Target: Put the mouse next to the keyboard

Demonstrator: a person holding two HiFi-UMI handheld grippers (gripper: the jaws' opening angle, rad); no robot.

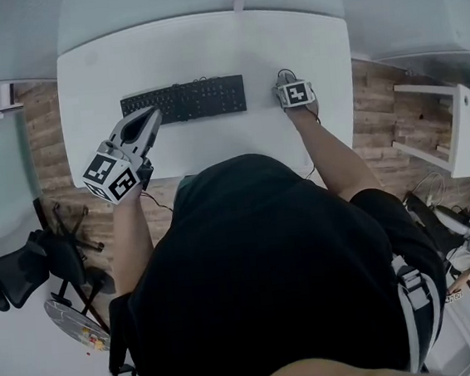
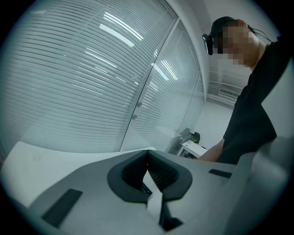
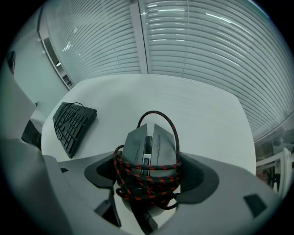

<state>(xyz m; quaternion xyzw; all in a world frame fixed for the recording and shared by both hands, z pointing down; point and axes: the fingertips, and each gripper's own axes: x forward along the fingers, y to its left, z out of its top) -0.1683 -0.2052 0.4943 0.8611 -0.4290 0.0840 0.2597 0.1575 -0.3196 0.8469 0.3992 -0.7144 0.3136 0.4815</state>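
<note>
Right tongs (image 3: 151, 173) clamp angular grey mouse (image 3: 151, 144), braided red-black cord (image 3: 138, 181) wound round it. Left tongs (image 2: 148, 158) closed, empty. Flat black keyboard (image 1: 184, 101) on smooth white table (image 1: 203, 44).

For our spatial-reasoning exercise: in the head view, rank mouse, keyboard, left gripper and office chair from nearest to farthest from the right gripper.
1. mouse, held by the right gripper.
2. keyboard, to its left on the table.
3. left gripper, at the keyboard's left end.
4. office chair, on the floor, far left.
</note>
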